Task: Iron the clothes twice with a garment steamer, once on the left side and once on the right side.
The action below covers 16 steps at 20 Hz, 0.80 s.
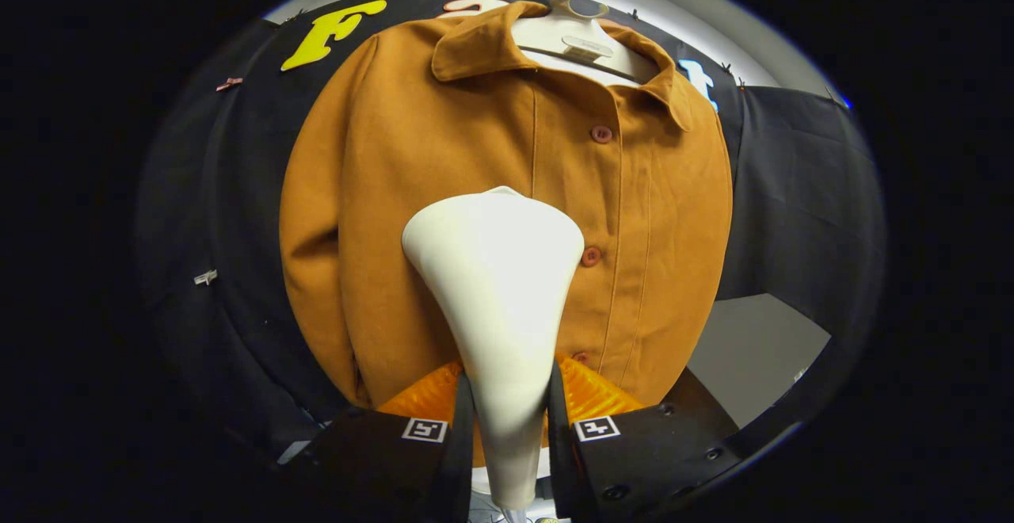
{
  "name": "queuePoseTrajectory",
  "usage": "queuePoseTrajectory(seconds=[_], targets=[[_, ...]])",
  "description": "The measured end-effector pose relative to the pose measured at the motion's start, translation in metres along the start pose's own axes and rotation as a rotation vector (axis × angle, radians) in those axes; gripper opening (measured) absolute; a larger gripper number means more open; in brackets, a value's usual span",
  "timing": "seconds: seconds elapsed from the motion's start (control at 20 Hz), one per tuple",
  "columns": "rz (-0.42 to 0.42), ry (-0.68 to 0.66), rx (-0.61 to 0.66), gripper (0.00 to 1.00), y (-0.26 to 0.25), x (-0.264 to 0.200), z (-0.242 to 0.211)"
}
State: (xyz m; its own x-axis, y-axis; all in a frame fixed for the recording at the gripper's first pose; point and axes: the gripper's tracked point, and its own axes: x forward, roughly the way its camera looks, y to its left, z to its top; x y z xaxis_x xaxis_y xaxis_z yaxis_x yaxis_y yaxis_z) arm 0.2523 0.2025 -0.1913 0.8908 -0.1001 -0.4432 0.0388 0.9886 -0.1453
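Note:
A brown button-up jacket (412,190) hangs on a white hanger (582,36) against the booth's black wall, facing me. My gripper (507,420) is shut on the white garment steamer (499,285), both fingers pressing its narrow handle. The steamer's wide head rises just ahead of the fingers and covers the middle of the jacket's front, left of the button row (591,256). Whether the head touches the cloth cannot be told.
Black cloth (800,190) surrounds the jacket on both sides. A pale grey surface (752,349) shows below the cloth to the right of the jacket's hem.

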Motion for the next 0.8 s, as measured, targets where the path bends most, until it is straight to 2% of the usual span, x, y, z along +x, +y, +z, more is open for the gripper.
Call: queuePoseTrajectory(seconds=[0.8], targets=[[0.056,0.321,0.023,0.43,0.004,0.005,-0.160]])
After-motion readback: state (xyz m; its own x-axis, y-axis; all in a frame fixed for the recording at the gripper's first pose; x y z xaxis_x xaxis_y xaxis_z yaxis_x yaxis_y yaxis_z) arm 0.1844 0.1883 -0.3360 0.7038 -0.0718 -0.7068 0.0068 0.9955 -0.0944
